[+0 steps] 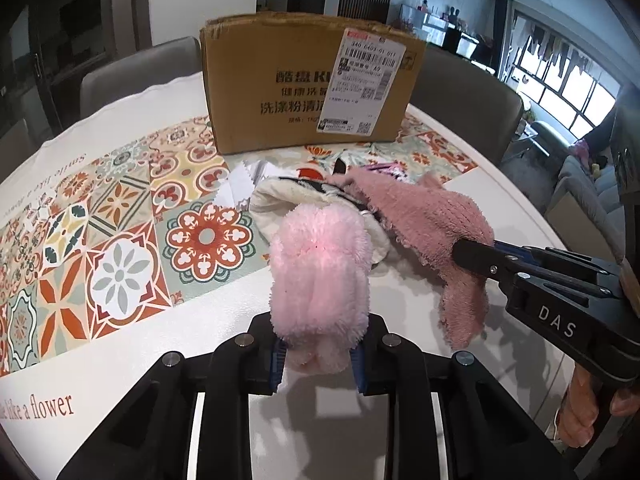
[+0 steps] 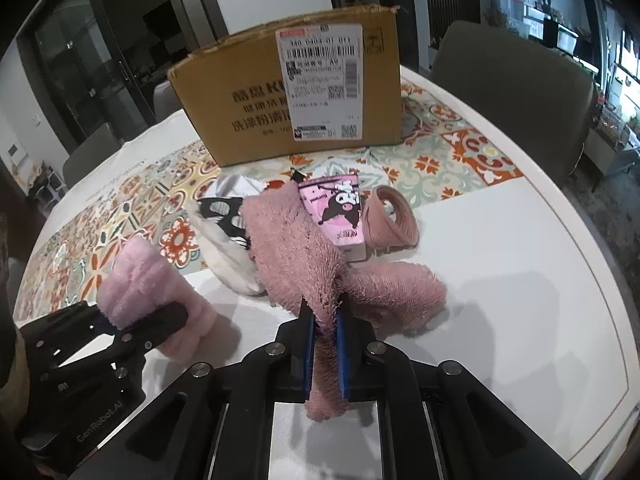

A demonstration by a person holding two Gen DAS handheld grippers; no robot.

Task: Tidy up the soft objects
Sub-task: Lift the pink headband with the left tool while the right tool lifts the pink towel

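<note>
A pale pink fluffy piece hangs lifted off the table, and my left gripper is shut on its lower end. My right gripper is shut on a dusty pink shaggy cloth; the cloth's far end still drapes over the pile. Under it lies a white plush item with black spots. A pink cartoon packet and a rolled pink band rest beside the pile.
An open cardboard box with a shipping label stands behind the pile on the tile-patterned runner. The white round table's edge curves on the right. Grey chairs stand around the far side.
</note>
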